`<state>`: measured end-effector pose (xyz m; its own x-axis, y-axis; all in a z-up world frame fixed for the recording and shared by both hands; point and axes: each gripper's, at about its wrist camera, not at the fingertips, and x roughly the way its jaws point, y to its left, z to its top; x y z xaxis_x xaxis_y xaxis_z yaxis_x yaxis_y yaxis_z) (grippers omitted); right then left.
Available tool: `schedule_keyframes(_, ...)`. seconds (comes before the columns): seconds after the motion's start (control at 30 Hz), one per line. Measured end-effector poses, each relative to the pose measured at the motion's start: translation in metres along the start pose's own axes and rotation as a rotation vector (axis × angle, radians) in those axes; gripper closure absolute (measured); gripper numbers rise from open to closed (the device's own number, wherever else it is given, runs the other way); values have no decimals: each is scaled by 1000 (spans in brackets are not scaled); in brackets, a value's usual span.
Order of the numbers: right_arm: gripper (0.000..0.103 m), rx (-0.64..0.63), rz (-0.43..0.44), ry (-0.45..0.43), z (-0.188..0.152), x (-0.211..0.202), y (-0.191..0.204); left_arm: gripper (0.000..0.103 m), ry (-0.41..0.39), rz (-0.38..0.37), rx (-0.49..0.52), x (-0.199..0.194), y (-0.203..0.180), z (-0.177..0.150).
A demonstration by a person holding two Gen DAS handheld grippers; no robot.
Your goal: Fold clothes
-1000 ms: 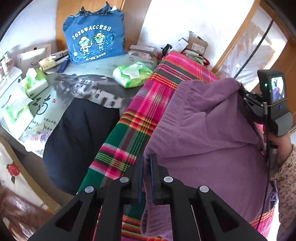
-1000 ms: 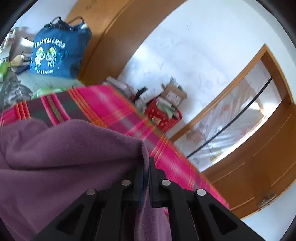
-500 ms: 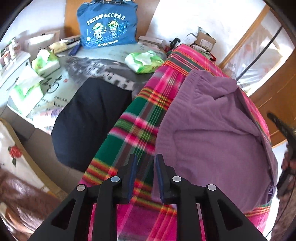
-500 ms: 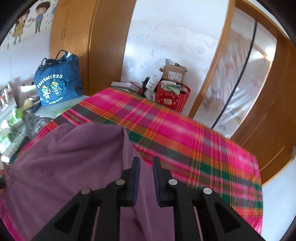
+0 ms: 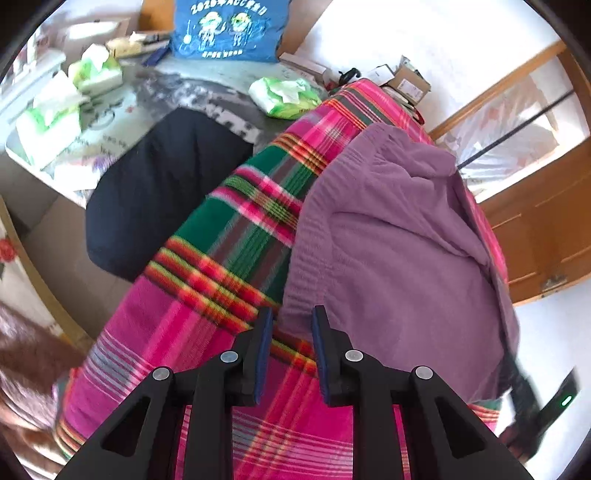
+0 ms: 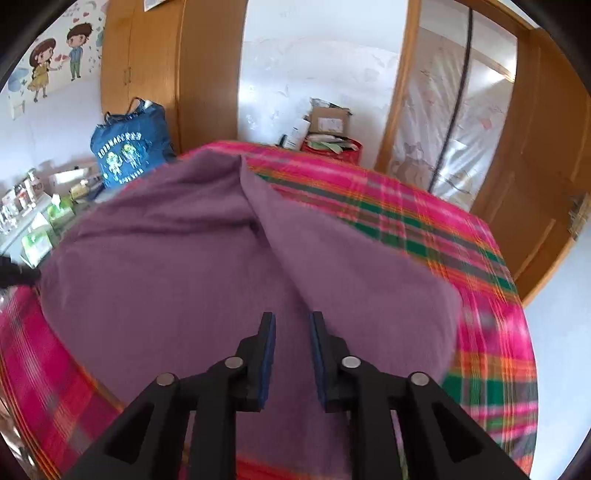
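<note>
A purple knit garment [image 5: 399,236] lies folded over on a pink and green plaid blanket [image 5: 229,221]. My left gripper [image 5: 291,325] hovers at the garment's ribbed near-left edge; its jaws are opening and nothing is pinched between them. In the right wrist view the same purple garment [image 6: 192,258] spreads below my right gripper [image 6: 291,325], with a folded flap running up its middle. That gripper's jaws are also opening, empty, above the cloth. The right gripper's dark body [image 5: 535,406] shows at the lower right of the left wrist view.
A dark garment [image 5: 155,184] lies on the table left of the blanket. Tissue packs [image 5: 284,96] and a blue tote bag [image 5: 225,29] stand beyond it. Boxes and a red basket [image 6: 332,144] sit past the far edge, by wooden doors [image 6: 535,166].
Both grippers have let go of the purple garment and opened. The raised fold has dropped flat onto the blanket. The right gripper swung far sideways; the left drew back a little.
</note>
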<state>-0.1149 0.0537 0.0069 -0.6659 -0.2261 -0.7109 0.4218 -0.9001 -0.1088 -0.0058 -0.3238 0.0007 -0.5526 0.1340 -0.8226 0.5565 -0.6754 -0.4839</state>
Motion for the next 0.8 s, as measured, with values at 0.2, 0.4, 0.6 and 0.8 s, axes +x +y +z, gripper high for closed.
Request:
schedule_keyframes(0.2, 81, 270, 29, 46, -47, -17, -29, 77, -11, -12, -20, -1, 1, -6)
schedule_keyframes(0.4, 79, 388, 77, 55, -71, -20, -43, 76, -22, -20, -30, 1, 0, -6)
schedule_keyframes(0.6, 71, 433, 128, 66, -76, -15, -40, 76, -25, -32, -46, 0, 2, -6)
schedule_keyframes(0.8, 71, 521, 161, 65, -87, -17, -42, 76, -4, -83, -85, -3, 11, -13)
